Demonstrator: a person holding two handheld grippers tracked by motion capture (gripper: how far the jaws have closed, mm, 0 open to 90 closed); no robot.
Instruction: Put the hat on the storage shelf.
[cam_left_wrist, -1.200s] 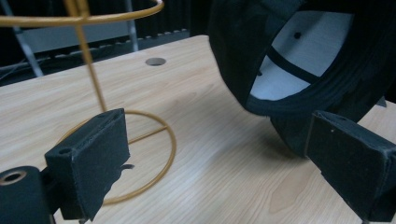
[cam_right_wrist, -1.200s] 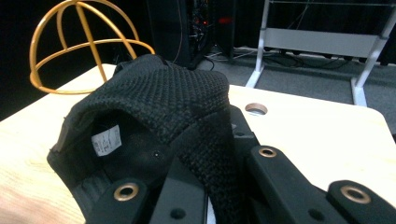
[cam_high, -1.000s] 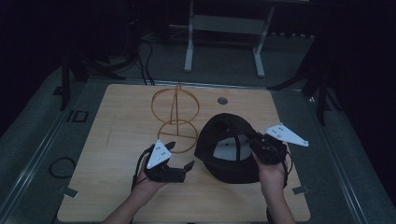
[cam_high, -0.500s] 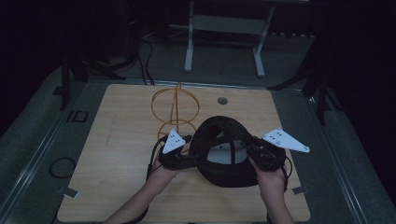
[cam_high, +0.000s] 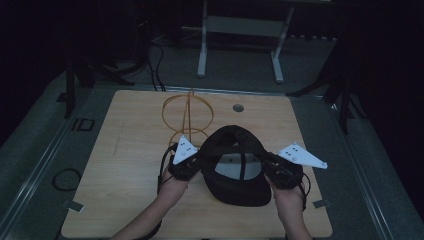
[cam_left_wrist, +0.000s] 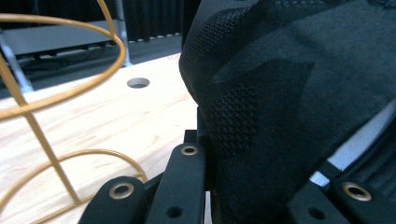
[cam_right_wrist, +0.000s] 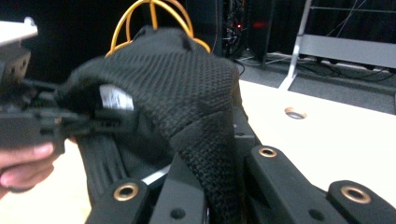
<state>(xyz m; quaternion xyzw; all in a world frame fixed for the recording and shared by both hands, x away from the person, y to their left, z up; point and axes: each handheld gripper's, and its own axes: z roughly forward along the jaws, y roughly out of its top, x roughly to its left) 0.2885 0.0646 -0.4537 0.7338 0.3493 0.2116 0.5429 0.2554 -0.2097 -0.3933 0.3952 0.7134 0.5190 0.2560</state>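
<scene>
Cap, soft, light knit fabric that sags, is held over the surface before the stand, its rim pinched at opposite sides by left tool and right tool.

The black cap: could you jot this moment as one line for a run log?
black cap: upside down, held over table | left gripper: shut on cap's side | right gripper: shut on opposite side | gold wire stand: behind cap

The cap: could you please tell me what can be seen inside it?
The cap is held opening-up. Inside show a pale lining with a dark strap across it and a white label. Its deeper crown is too dark to make out.
</scene>
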